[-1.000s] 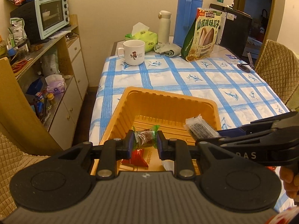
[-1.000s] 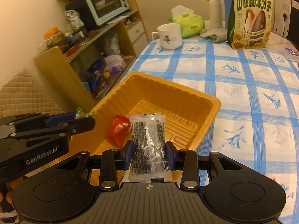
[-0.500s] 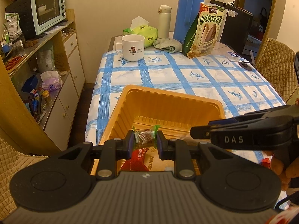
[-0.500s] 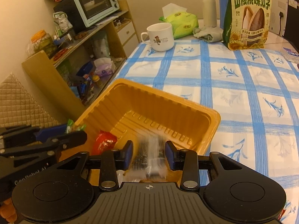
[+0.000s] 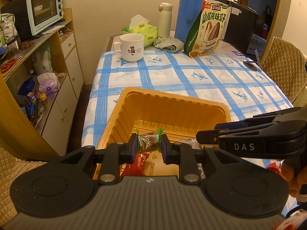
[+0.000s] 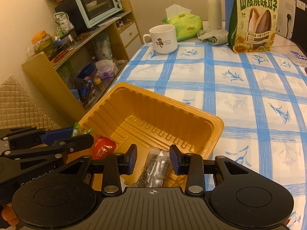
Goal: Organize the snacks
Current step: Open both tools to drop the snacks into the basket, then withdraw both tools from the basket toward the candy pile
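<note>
An orange plastic tray (image 5: 172, 98) (image 6: 165, 95) stands at the near end of the checked tablecloth. My left gripper (image 5: 149, 143) hangs over the tray's near left corner, shut on a brown candy with green wrapper ends (image 5: 149, 140); that candy (image 6: 81, 131) also shows in the right wrist view. A red snack packet (image 5: 141, 163) (image 6: 103, 148) lies on the tray floor. My right gripper (image 6: 153, 158) is over the tray's near right part. A clear packet of black seeds (image 6: 155, 166) lies tilted below and between its jaws, with a gap showing beside the left pad.
At the far end of the table stand a white mug (image 5: 132, 47), a green tissue pack (image 5: 143, 30), a white bottle (image 5: 165, 20), a blue thermos (image 5: 192, 9) and a sunflower seed bag (image 5: 207, 28). A cluttered shelf with a toaster oven (image 5: 45, 9) is on the left, a quilted chair (image 5: 284, 67) on the right.
The seed packet, upright between the right gripper's pads a second ago, has slipped down and lies lower in the tray. The left gripper still holds the candy.
</note>
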`<control>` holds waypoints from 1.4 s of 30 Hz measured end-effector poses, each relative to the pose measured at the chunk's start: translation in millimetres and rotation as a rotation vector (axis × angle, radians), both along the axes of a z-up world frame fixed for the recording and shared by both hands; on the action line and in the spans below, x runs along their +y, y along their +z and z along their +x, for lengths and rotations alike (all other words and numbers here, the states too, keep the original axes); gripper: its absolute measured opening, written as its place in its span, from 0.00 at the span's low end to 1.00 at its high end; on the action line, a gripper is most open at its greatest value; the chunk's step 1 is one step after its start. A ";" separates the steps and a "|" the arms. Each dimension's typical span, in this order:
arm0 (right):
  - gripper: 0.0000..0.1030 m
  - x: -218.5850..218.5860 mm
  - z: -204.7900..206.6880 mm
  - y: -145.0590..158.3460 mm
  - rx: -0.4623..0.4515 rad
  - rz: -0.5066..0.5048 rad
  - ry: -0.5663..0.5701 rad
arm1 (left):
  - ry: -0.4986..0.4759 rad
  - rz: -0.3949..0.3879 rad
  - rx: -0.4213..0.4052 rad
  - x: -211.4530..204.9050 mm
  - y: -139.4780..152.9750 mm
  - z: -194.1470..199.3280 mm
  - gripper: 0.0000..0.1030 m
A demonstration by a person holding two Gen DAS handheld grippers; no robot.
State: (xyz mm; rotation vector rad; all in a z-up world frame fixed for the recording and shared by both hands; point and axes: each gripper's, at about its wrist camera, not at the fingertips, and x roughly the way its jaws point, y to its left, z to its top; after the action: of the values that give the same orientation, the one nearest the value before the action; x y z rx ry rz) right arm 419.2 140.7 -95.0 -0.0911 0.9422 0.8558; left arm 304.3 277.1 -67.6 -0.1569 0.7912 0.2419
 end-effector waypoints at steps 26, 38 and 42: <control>0.62 -46.0 -40.5 24.0 -0.084 0.061 0.072 | 0.053 -0.018 -0.026 -18.7 23.1 -55.4 0.48; 0.70 -93.7 -83.2 48.5 -0.104 0.122 0.112 | 0.086 -0.023 -0.046 -59.2 43.1 -109.9 0.53; 0.71 -117.1 -96.4 51.5 -0.096 0.130 0.120 | 0.092 -0.033 -0.046 -81.3 45.2 -126.6 0.54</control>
State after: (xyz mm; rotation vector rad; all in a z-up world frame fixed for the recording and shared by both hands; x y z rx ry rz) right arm 322.8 23.6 -43.5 -0.0761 0.7950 1.0128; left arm 177.8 195.8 -22.4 -0.2291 0.7435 0.3113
